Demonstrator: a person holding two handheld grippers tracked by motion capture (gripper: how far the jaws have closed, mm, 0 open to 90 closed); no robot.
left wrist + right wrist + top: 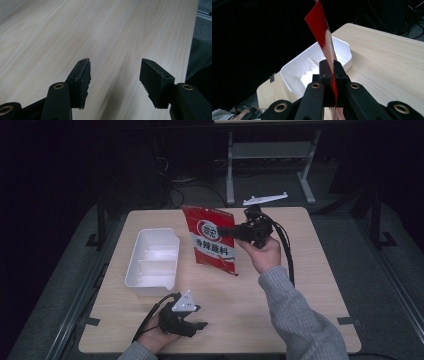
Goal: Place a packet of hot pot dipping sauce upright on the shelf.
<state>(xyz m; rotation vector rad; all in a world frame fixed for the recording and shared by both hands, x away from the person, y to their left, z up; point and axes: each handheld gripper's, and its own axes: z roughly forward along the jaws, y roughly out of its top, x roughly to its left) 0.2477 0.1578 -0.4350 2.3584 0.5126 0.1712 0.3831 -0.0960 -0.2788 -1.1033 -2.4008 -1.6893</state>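
Two grippers, one load: the right gripper (227,231) has its jaws clenched on a red sauce packet (212,240), held upright above the tabletop (300,270) just right of the white tray (150,285). The left gripper (200,324), jaws released and empty, rests near the tabletop's front edge, so the right hand is nearer.
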